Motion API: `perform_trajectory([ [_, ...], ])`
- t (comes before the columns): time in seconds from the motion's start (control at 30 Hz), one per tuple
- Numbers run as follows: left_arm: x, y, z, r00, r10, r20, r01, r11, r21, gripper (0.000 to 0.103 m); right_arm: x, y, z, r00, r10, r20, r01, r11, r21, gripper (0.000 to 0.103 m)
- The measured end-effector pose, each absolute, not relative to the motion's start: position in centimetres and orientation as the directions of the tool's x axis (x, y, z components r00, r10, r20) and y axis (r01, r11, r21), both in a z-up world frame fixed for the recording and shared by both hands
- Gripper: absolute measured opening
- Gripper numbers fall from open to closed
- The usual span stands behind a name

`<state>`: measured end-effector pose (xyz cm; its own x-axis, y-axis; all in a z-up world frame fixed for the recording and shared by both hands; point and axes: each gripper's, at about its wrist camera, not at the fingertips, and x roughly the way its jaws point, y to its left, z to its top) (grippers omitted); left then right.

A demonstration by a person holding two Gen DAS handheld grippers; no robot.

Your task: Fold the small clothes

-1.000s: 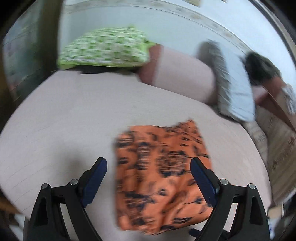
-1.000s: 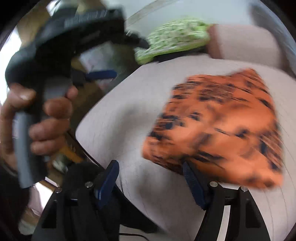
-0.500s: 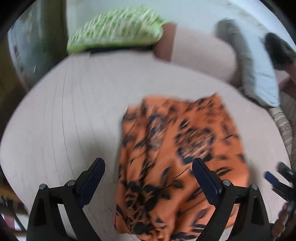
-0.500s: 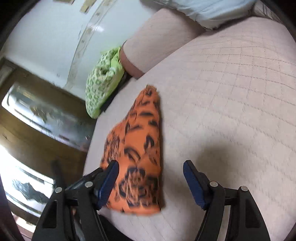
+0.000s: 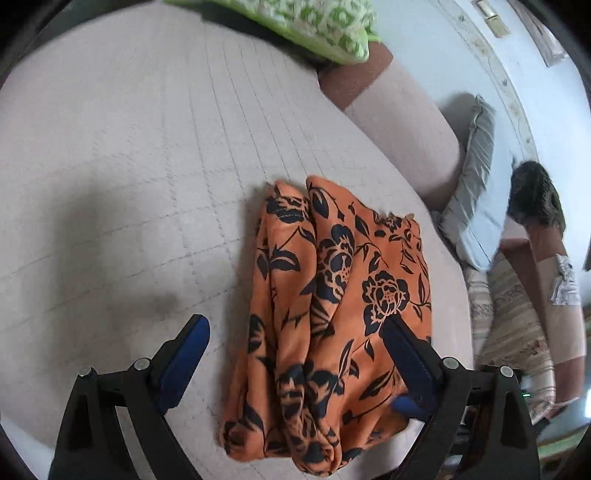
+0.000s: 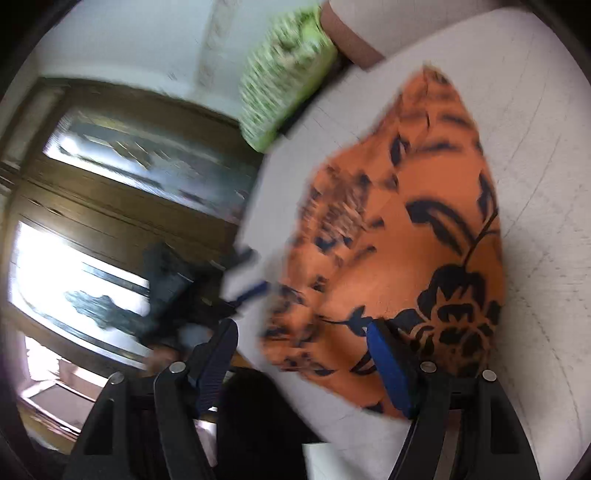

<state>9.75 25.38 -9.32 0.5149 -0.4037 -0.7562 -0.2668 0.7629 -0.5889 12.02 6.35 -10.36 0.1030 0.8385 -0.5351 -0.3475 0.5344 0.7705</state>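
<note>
Orange floral cloth (image 5: 332,314) lies bunched in long ridges on the near right part of the quilted bed (image 5: 129,166), its near end close to the bed's edge. We hold the left gripper (image 5: 295,343) low over that near end with the jaws wide apart; its right finger (image 5: 406,354) lies over the cloth's right side and the left finger stands over bare quilt, so most of the cloth's width falls between them, yet nothing is pinched. We hold the right gripper (image 6: 303,354) at the cloth's near edge, also spread wide and empty, one finger over the fabric and the other beyond the mattress edge. We judge that both are set at the near end to take hold for a fold away from us, because the far end tapers into two loose lobes. Farther off, a green patterned pillow (image 5: 314,26) lies at the head of the bed, beside a pale bolster (image 5: 399,122) and a grey cushion (image 5: 476,177) on the right.
</note>
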Motion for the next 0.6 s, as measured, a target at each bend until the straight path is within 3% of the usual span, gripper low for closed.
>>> perform_trajectory([
  [0.07,11.4,24.7,-9.7,0.480,-0.407,-0.777,-0.247,0.788,-0.565,0.094,11.9,7.5,-11.7,0.109,0.794,-0.597,-0.339,0.595,0.729,0.076],
  [0.27,15.1,21.0,-10.3,0.399,-0.332,-0.855,-0.138,0.900,-0.414,0.093,11.4,7.1,-11.7,0.124,0.802,-0.584,-0.352,0.586,0.730,0.075],
  [0.33,15.8,21.5,-11.7,0.368,-0.359,-0.858,-0.161,0.884,-0.439,0.062,11.0,6.8,-11.9,0.125,0.803,-0.583,-0.344,0.586,0.733,0.075],
  [0.37,15.8,22.8,-12.4,0.372,-0.411,-0.832,-0.207,0.837,-0.506,0.051,10.9,6.8,-11.8,0.126,0.799,-0.588,-0.348,0.591,0.728,0.075],
  [0.4,15.7,23.8,-12.8,0.386,-0.446,-0.807,-0.238,0.797,-0.555,0.032,11.1,7.2,-11.9,0.125,0.794,-0.595,-0.354,0.595,0.721,0.075],
  [0.47,15.3,26.1,-13.8,0.405,-0.538,-0.739,-0.292,0.690,-0.662,0.022,11.1,7.4,-11.5,0.118,0.782,-0.612,-0.352,0.609,0.711,0.075],
  [0.6,13.9,27.7,-15.5,0.448,-0.568,-0.691,-0.304,0.630,-0.715,0.016,10.7,7.4,-9.7,0.099,0.795,-0.598,-0.383,0.585,0.715,0.075],
])
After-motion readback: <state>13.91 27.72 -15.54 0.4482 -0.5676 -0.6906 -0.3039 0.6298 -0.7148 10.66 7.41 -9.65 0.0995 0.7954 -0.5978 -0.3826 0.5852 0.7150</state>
